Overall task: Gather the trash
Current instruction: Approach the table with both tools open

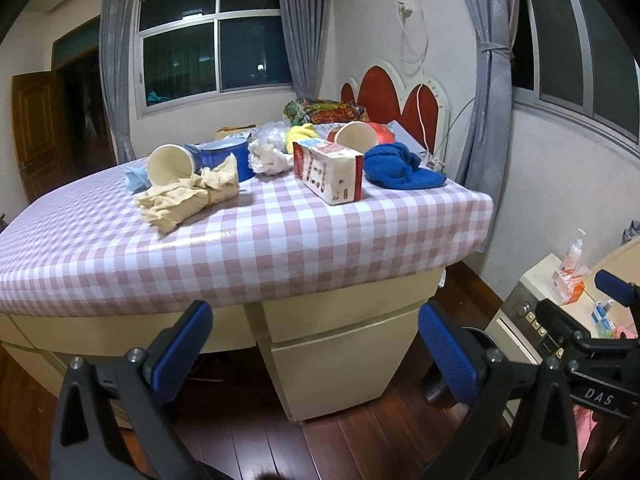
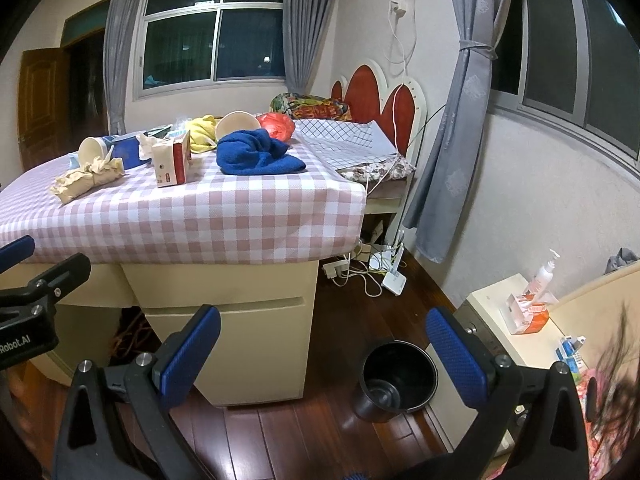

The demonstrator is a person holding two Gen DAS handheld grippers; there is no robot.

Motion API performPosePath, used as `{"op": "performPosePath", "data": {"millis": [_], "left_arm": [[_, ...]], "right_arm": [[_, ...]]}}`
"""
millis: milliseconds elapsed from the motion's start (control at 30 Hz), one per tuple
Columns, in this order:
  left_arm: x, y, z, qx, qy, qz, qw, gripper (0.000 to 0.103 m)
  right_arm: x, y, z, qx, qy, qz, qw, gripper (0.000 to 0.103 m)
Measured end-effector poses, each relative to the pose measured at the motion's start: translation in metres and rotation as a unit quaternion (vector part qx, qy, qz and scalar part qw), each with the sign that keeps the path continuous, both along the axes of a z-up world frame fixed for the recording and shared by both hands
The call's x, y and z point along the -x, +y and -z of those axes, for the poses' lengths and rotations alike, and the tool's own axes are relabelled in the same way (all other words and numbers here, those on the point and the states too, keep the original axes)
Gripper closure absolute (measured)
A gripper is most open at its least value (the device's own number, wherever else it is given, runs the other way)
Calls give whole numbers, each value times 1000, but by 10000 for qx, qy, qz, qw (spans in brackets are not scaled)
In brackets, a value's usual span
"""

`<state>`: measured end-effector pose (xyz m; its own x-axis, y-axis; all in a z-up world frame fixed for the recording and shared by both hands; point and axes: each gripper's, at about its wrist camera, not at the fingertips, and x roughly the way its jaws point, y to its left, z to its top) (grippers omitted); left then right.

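Note:
A table with a pink checked cloth (image 1: 280, 236) (image 2: 200, 220) carries the litter. On it lie a tipped paper cup (image 1: 170, 165) (image 2: 93, 149), crumpled tan paper (image 1: 188, 198) (image 2: 86, 178), a white paper wad (image 1: 267, 157), a red-and-white carton (image 1: 326, 172) (image 2: 173, 164), a second tipped cup (image 1: 356, 136) (image 2: 237, 125) and a blue cloth (image 1: 400, 168) (image 2: 256, 154). A black bin (image 2: 398, 378) stands on the floor right of the table. My left gripper (image 1: 316, 348) and right gripper (image 2: 324, 354) both hang open and empty, below and in front of the table edge.
A cream cabinet (image 2: 240, 320) sits under the table. Cables and a power strip (image 2: 360, 268) lie on the wooden floor by the bed. A low cream stand (image 2: 504, 308) at right holds a pump bottle and a tissue box. The right gripper's body (image 1: 580, 340) shows in the left wrist view.

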<state>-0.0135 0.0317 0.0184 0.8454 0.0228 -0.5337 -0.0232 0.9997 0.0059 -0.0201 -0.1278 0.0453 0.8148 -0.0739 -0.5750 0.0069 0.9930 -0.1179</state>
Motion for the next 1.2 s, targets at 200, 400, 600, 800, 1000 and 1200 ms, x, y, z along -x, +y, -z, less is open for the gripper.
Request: {"op": "performPosePath", "data": {"millis": [200, 400, 600, 800, 1000, 1200], "left_arm": [[0, 0, -1, -4, -23, 26, 10000, 0], [1, -1, -2, 0, -39, 33, 10000, 0], [1, 0, -2, -4, -34, 30, 10000, 0], [2, 0, -2, 3, -35, 15, 10000, 0], [3, 5, 0, 7, -28, -34, 10000, 0], [2, 9, 3, 2, -18, -86, 10000, 0]], "right_arm": [[1, -1, -2, 22, -28, 28, 10000, 0], [3, -1, -5, 44, -60, 34, 10000, 0], [2, -1, -4, 41, -51, 41, 10000, 0], [4, -2, -4, 42, -46, 48, 10000, 0], [4, -1, -4, 22, -51, 36, 10000, 0], [3, 0, -1, -29, 16, -45, 10000, 0]]}}
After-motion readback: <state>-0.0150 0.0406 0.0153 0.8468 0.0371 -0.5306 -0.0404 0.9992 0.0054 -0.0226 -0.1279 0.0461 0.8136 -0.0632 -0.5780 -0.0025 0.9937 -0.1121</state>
